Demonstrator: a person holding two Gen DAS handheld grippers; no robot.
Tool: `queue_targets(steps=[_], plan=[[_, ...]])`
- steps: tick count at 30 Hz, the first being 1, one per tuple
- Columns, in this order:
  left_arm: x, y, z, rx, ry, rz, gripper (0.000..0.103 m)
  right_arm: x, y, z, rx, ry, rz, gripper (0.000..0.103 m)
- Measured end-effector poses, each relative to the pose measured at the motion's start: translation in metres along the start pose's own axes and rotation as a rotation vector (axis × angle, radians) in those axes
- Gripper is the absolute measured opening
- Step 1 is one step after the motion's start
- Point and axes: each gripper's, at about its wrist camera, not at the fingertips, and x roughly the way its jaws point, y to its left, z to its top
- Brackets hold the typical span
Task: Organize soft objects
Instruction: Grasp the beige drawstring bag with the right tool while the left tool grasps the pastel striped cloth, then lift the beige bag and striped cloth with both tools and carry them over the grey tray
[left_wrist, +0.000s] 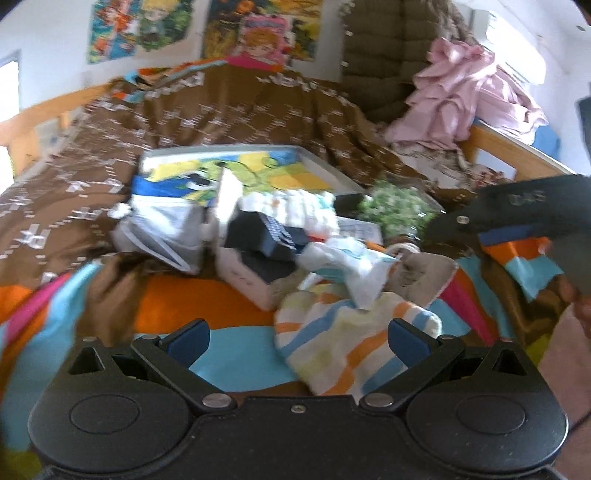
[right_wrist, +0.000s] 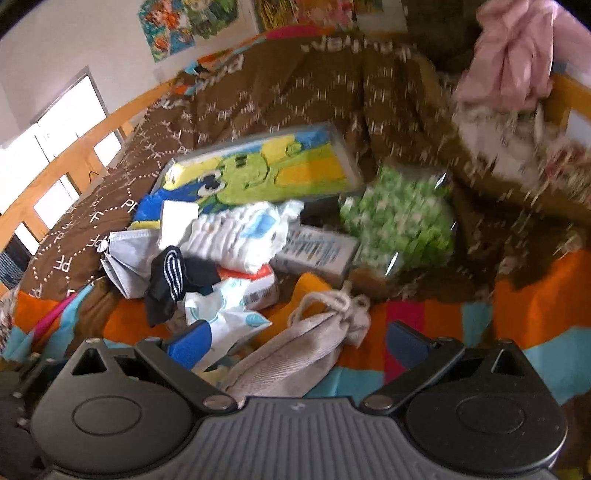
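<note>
A: Status?

B: Both claws spread, nothing pinched. Left claw (left_wrist: 297, 338) hovers over the striped towel (left_wrist: 343, 343) at the near edge of the pile on the bed (left_wrist: 207, 299). Right claw (right_wrist: 297, 341) sits over the grey drawstring pouch (right_wrist: 295, 354), which lies between its pads on the striped bedspread.

A: Which step?

B: Looks like the approach, pre-grasp. Pile isn't sorted yet: black striped sock (right_wrist: 168, 280), crumpled white wrapper (right_wrist: 229, 317), cartoon tray (right_wrist: 266, 170) behind, green-patterned pack (right_wrist: 399, 225) on the right.

A: Next?

B: My guess: drop each claw lower, close on one cloth layer only. The wrapper overlaps the towel in the left view, so it could drag along. Frames are blurry.
</note>
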Motion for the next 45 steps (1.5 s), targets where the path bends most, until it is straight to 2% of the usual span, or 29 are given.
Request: queue_targets(steps=[4,8,12,16,18,19,22,24,25,27,28,30,33,39,45], plan=[[0.022,-0.001,0.0,-0.014,0.045,-0.081,0.102,0.019,-0.009,-0.001,0.052,0.079,0.05,0.1],[0.046,0.002,-0.002,-0.056,0.118,-0.112,0.102,0.036,-0.009,-0.004,0.066,0.155,0.063,0.086],[0.066,0.014,-0.008,-0.155,0.191,-0.142,0.102,0.045,-0.007,-0.006,0.069,0.195,0.069,0.076],[0.075,0.018,-0.01,-0.194,0.199,-0.167,0.101,0.048,-0.007,-0.006,0.076,0.223,0.094,0.067],[0.078,0.018,-0.01,-0.2,0.204,-0.198,0.097,0.05,-0.007,-0.006,0.079,0.235,0.11,0.055],[0.077,0.02,-0.011,-0.208,0.209,-0.215,0.096,0.05,-0.007,-0.006,0.083,0.236,0.12,0.053],[0.077,0.021,-0.012,-0.231,0.212,-0.257,0.075,0.049,-0.008,-0.006,0.093,0.227,0.138,0.042],[0.077,0.022,-0.013,-0.242,0.215,-0.262,0.052,0.048,-0.009,-0.006,0.099,0.223,0.144,0.031],[0.078,0.023,-0.014,-0.246,0.215,-0.262,0.045,0.048,-0.01,-0.006,0.101,0.221,0.145,0.029],[0.078,0.024,-0.014,-0.262,0.216,-0.267,0.024,0.046,-0.01,-0.006,0.102,0.208,0.145,0.021],[0.076,0.027,-0.015,-0.274,0.213,-0.274,0.018,0.045,-0.011,-0.006,0.103,0.196,0.142,0.02],[0.074,0.028,-0.014,-0.289,0.203,-0.286,0.013,0.039,-0.01,-0.006,0.101,0.162,0.135,0.015],[0.063,0.024,-0.012,-0.255,0.143,-0.291,0.011,0.026,-0.012,-0.005,0.101,0.091,0.148,0.011],[0.034,0.015,-0.002,-0.189,0.044,-0.31,0.009,-0.008,-0.016,-0.005,0.093,-0.087,0.194,0.011],[-0.005,0.013,0.004,-0.204,-0.047,-0.343,0.009,-0.029,-0.015,-0.003,0.081,-0.238,0.236,0.011]])
